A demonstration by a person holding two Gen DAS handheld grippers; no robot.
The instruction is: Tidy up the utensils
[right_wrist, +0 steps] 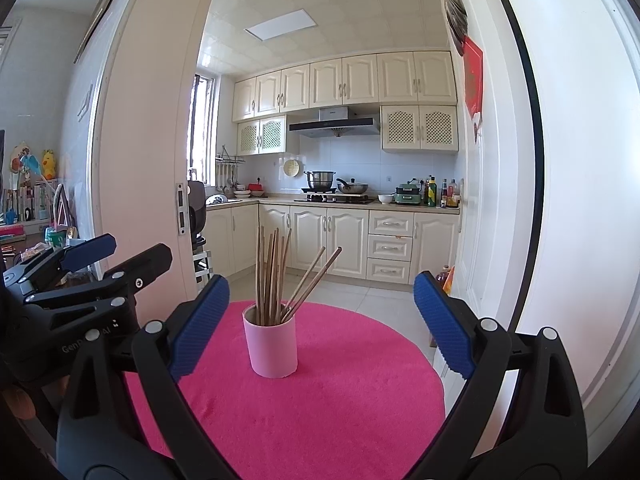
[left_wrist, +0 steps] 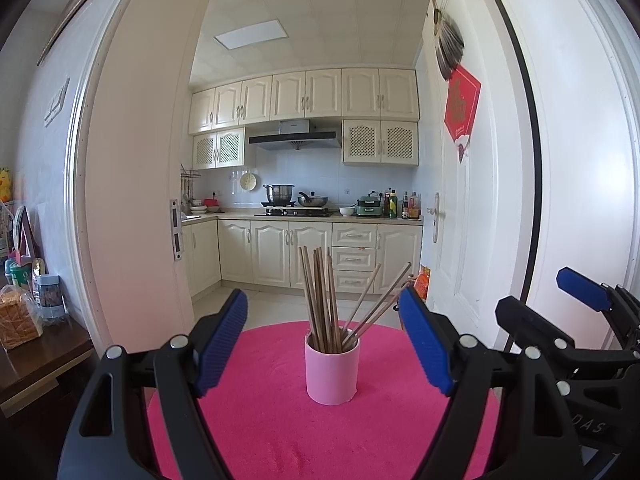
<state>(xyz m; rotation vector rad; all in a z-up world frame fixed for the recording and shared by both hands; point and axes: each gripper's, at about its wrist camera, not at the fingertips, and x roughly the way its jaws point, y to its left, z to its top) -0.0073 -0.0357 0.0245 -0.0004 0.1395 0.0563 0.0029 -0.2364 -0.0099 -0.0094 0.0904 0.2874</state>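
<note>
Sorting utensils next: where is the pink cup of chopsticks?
The pink cylindrical cup stands upright mid-table on the magenta round tablecloth, centred in both wrist views, ahead of both open tools.

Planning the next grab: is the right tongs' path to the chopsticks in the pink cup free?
Probably yes. The right tongs are open, facing the chopsticks standing in the pink cup, with only bare pink tablecloth between them.

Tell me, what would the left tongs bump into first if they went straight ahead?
Probably the pale pink cylindrical cup holding the brown wooden chopsticks. It stands centred between the open left tongs on the bright pink round table cover, though how far ahead is hard to judge.
</note>
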